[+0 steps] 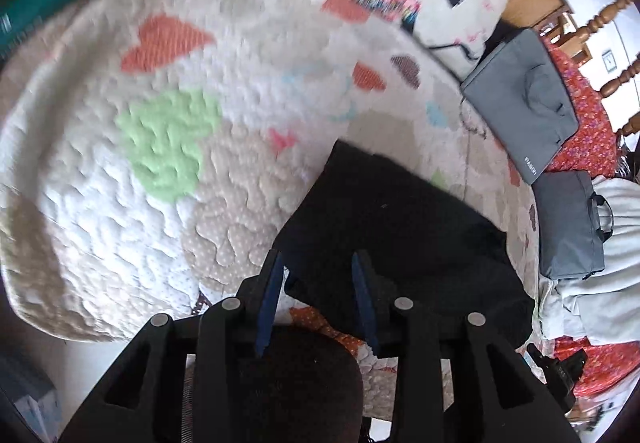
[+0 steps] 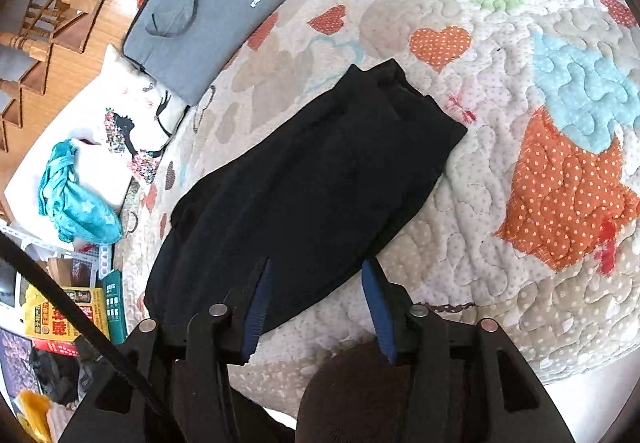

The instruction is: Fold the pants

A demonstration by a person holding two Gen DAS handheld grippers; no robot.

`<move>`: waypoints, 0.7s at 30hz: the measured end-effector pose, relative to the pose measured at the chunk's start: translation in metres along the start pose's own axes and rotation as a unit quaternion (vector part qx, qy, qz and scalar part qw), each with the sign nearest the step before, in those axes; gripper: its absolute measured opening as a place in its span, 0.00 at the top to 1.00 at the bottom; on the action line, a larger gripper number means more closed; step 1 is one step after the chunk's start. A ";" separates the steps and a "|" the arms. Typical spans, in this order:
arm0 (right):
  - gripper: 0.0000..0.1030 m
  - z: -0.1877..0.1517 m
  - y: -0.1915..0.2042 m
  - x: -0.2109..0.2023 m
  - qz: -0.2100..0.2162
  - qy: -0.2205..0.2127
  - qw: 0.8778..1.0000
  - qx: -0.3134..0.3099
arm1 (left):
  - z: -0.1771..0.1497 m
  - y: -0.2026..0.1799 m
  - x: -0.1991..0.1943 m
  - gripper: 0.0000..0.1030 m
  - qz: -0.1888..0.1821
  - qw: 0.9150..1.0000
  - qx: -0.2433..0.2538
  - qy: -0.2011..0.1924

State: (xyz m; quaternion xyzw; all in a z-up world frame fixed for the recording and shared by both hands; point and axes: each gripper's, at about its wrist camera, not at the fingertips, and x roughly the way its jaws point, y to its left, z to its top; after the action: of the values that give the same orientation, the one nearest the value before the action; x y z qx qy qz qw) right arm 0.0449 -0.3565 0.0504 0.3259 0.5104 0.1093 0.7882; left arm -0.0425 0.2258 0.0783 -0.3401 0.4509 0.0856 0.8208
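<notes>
A: Left wrist view first. Where are the pants?

B: The pants, black and folded into a bundle, lie on the quilt, low and right of centre. The left gripper hangs over their near edge, jaws partly apart, nothing pinched. A grey bag sits beyond, by a pillow.

A: And the right wrist view?

B: The same pants stretch across the quilt. The right gripper has its jaws moderately wide astride the near hem, pads clear of the cloth. The grey bag lies upper left; a teal cloth sits far left.
</notes>
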 end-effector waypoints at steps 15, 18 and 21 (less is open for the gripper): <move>0.91 0.000 -0.014 0.007 -0.097 -0.010 0.995 0.029 | -0.030 -0.066 0.026 0.63 -0.020 0.995 0.089 0.036; 0.88 -0.001 -0.014 -0.009 -0.143 -0.028 0.989 0.019 | -0.039 -0.091 0.040 0.63 -0.023 0.991 0.124 0.048; 0.88 0.001 0.016 -0.021 -0.139 -0.059 0.988 -0.034 | -0.049 -0.113 0.055 0.63 -0.030 0.986 0.154 0.058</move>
State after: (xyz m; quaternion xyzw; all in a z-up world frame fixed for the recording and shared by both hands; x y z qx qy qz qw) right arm 0.0391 -0.3554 0.0765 0.2309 0.4990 -0.0036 0.8353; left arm 0.0065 0.1009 0.0708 -0.2275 0.4952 -0.0297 0.8379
